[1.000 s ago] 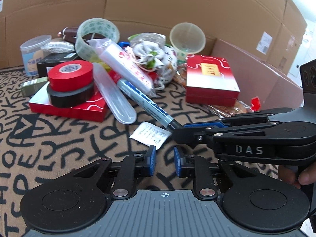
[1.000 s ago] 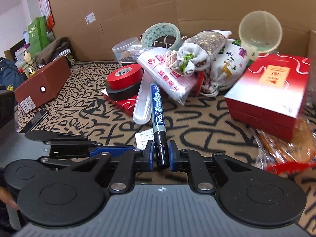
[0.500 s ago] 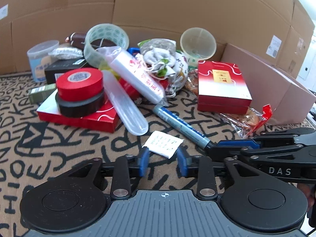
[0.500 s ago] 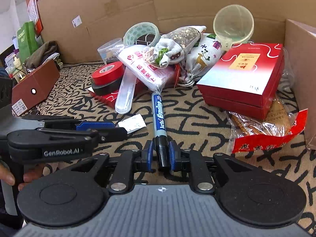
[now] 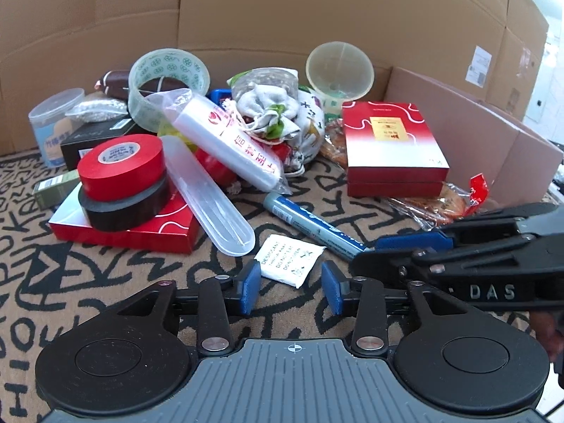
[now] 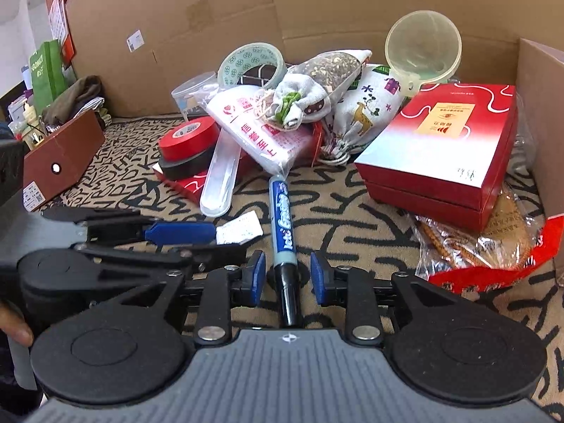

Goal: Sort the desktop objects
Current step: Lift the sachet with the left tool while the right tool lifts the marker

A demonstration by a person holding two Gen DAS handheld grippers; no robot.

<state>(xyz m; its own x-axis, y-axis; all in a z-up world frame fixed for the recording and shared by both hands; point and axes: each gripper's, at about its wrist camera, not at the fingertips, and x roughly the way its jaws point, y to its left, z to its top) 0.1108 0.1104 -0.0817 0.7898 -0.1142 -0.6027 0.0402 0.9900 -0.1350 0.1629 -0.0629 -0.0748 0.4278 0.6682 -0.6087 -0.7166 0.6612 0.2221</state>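
Released since a moment ago, blue marker [image 6: 284, 225] lies on the patterned cloth [image 6: 352, 218] between right gripper's [image 6: 286, 276] parted jaws | left gripper [image 5: 291, 282] open over desiccant packet [image 5: 288, 259] | cardboard walls [image 5: 282, 7] behind clutter

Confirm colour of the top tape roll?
Red tape, stacked on a black roll; clearest in left wrist view.
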